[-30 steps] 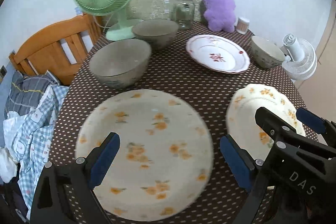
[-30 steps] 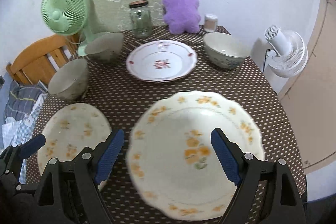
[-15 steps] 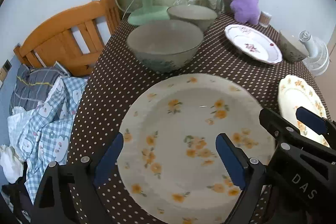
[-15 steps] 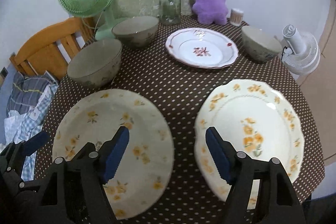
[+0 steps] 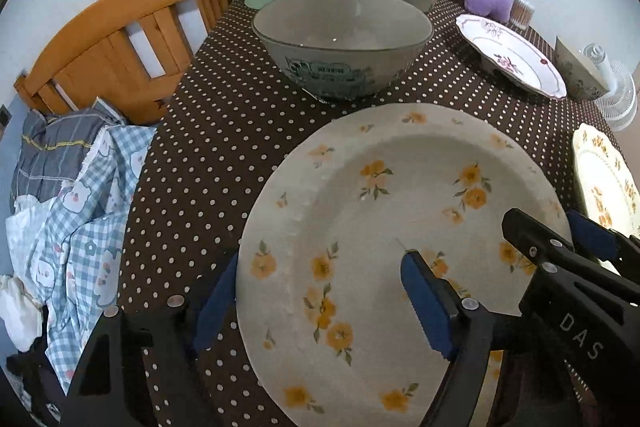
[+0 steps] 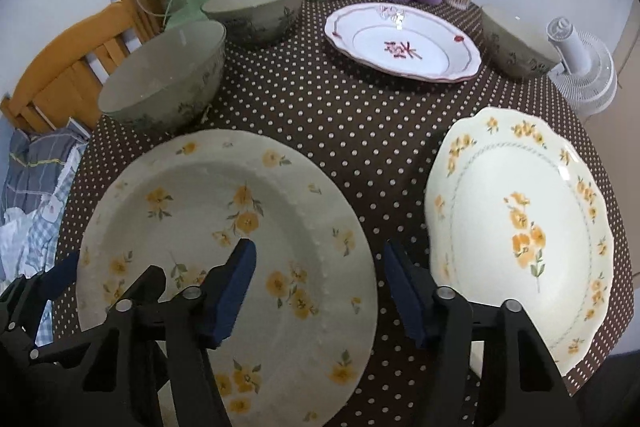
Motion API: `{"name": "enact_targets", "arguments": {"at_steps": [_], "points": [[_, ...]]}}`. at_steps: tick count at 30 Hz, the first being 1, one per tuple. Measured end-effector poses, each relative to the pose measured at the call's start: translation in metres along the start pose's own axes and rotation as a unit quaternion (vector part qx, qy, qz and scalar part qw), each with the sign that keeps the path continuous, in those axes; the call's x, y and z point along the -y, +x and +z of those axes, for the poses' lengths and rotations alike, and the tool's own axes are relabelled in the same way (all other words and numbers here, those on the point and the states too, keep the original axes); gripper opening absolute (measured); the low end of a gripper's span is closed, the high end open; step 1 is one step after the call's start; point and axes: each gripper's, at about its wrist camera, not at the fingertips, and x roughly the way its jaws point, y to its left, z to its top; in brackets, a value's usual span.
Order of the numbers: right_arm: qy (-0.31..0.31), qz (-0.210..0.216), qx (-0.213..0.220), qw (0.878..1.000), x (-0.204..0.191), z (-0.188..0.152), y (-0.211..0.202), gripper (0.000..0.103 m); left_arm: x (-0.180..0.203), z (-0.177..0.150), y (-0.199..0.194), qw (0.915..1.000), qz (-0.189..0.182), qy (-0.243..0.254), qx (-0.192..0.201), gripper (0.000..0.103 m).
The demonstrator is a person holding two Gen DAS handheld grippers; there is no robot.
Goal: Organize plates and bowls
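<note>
Two hand-held grippers are straddling opposite edges of a round cream plate with orange flowers (image 6: pixel 224 247) lying on a brown polka-dot tablecloth (image 6: pixel 340 115). The left gripper (image 5: pixel 320 301) is bracketing the plate's left rim, the right gripper (image 6: pixel 316 287) its right rim; both sets of blue-padded jaws have just been closing and are standing apart, not visibly pressing the rim. Only the right wrist view is showing the whole scalloped cream plate (image 6: pixel 520 227) beside it, the white red-trimmed plate (image 6: pixel 404 43) and three grey-green bowls. The left wrist view alone is showing the nearest grey bowl's (image 5: pixel 344 39) printed side and checked bedding (image 5: pixel 76 227) beyond the table.
</note>
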Motion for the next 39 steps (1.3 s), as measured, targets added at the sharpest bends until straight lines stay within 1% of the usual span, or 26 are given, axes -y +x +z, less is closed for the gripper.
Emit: {"name": "enact_targets", "arguments": {"at_steps": [6, 8, 14, 20, 23, 32, 39], "points": [[0.009, -0.009, -0.008, 1.000, 0.000, 0.000, 0.009, 0.064, -0.001, 0.001, 0.006, 0.9999, -0.007, 0.007, -0.003, 0.079], [0.016, -0.007, -0.021, 1.000, 0.001, 0.000, 0.014, 0.064, -0.001, 0.000, 0.005, 0.9999, -0.007, 0.013, 0.001, 0.079], [0.017, -0.011, -0.024, 1.000, 0.000, 0.001, 0.012, 0.064, -0.002, 0.003, 0.006, 0.9998, -0.012, 0.015, -0.006, 0.078], [0.007, -0.006, -0.028, 1.000, -0.001, -0.001, 0.005, 0.064, -0.005, -0.002, 0.000, 0.9996, -0.016, -0.003, -0.021, 0.076], [0.000, -0.002, -0.023, 1.000, 0.000, -0.002, -0.003, 0.064, -0.003, -0.004, -0.007, 0.9996, -0.016, -0.012, -0.019, 0.076], [-0.006, 0.000, 0.005, 1.000, 0.022, 0.004, -0.035, 0.064, 0.020, -0.007, -0.036, 0.9996, -0.018, -0.019, 0.009, 0.075], [0.001, 0.001, 0.017, 1.000, 0.058, 0.009, -0.052, 0.064, 0.056, -0.004, -0.055, 0.9994, -0.020, -0.013, 0.025, 0.075]]}}
